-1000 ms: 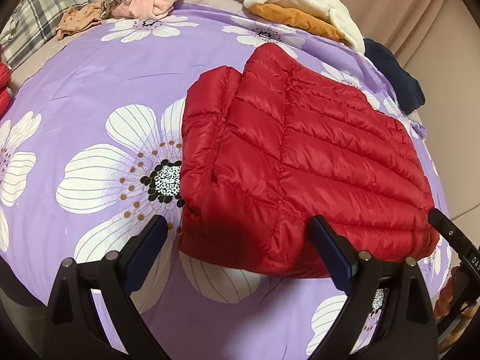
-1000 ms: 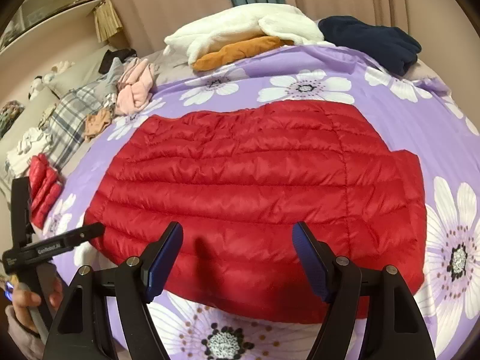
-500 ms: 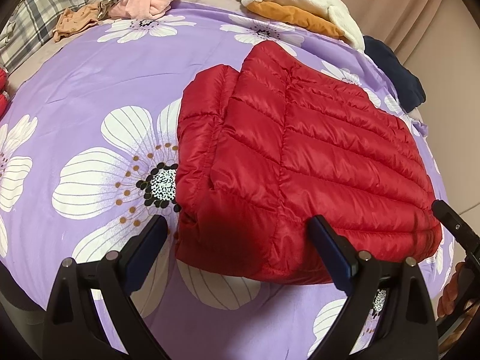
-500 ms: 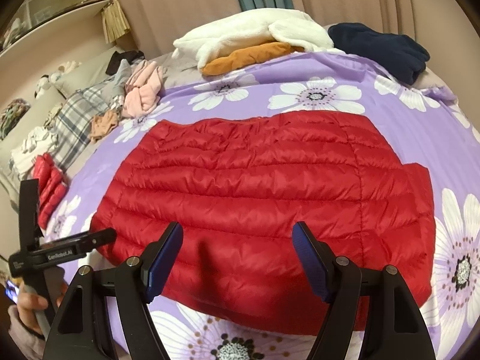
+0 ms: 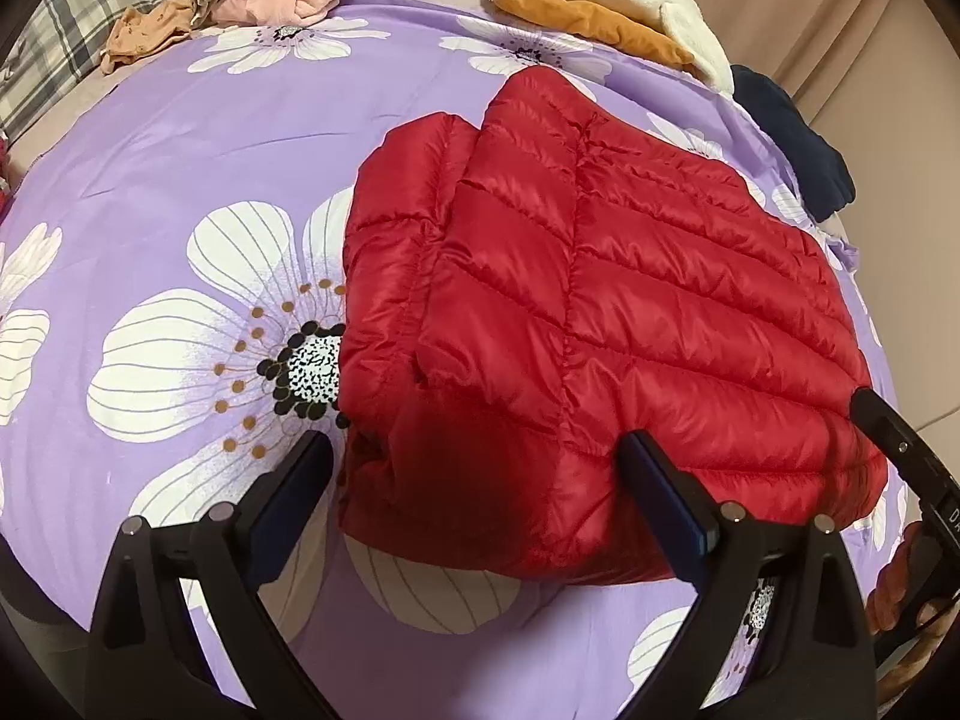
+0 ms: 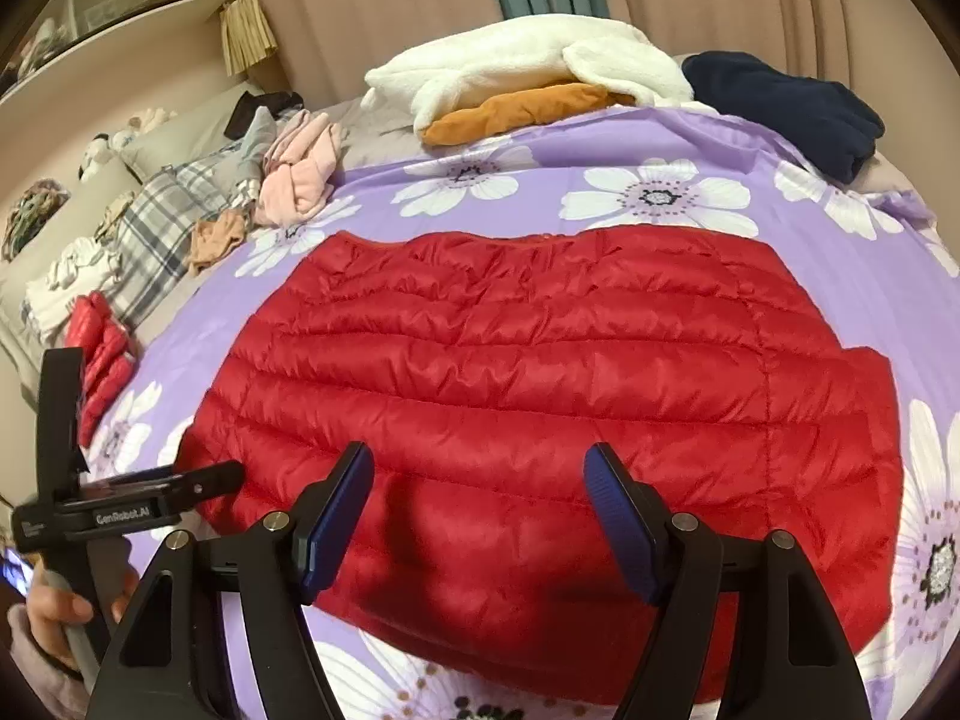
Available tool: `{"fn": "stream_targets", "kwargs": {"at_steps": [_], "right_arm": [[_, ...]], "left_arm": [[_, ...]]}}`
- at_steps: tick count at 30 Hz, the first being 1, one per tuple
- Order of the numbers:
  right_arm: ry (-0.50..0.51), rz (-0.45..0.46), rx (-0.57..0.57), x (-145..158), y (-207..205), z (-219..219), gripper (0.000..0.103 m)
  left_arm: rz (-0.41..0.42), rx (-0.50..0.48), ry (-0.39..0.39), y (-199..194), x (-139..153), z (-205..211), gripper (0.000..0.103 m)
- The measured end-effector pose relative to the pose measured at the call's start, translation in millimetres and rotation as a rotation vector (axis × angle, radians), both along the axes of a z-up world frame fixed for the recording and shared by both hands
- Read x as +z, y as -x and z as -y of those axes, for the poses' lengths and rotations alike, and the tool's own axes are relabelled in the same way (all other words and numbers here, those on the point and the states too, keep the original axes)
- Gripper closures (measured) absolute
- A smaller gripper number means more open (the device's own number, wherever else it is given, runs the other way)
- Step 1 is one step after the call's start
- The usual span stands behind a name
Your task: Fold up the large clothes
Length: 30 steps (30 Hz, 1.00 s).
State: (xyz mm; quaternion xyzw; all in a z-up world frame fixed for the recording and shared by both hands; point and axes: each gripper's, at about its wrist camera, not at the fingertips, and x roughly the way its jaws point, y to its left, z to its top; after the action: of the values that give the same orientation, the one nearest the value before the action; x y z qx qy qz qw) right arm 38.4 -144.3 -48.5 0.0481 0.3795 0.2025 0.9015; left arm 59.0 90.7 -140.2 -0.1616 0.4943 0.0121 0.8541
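A red quilted puffer jacket (image 5: pixel 600 324) lies folded flat on a purple flowered bedspread (image 5: pixel 180 168); it also shows in the right wrist view (image 6: pixel 540 396). My left gripper (image 5: pixel 474 480) is open and empty, its jaws wide apart just above the jacket's near corner. My right gripper (image 6: pixel 480 498) is open and empty, hovering over the jacket's near edge. The left gripper also shows in the right wrist view (image 6: pixel 120 498) at the jacket's left corner, held by a hand. Part of the right gripper's body shows at the right edge of the left wrist view (image 5: pixel 900 450).
At the bed's far side lie a white fleece (image 6: pixel 528 66) on an orange garment (image 6: pixel 516 111), a navy garment (image 6: pixel 792 108), a pink garment (image 6: pixel 300 174) and a plaid cloth (image 6: pixel 156 228). A second red puffer (image 6: pixel 99 354) lies at the left. Curtains hang behind.
Both grippers have eased slightly closer to the jacket. The jacket has not moved and both stay open.
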Motion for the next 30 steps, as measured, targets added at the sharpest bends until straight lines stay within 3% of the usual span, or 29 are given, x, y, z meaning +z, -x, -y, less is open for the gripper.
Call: {"fn": "stream_targets", "kwargs": {"at_steps": [9,20,30], "right_arm": [[-0.034,0.053,-0.016,9,-9,3,0.031],[0.015,0.077,0.017,5,-17,-14,0.048],[0.037,0.031,0.022,-17,-34,-19,0.05]], "left_arm": [[-0.015,0.004,0.027,-9,-6,-1,0.003],[-0.028,0.011,0.056,-19,-10,-2,0.0],[-0.042,0.016,0.086,-29,-15,-3,0.0]]}}
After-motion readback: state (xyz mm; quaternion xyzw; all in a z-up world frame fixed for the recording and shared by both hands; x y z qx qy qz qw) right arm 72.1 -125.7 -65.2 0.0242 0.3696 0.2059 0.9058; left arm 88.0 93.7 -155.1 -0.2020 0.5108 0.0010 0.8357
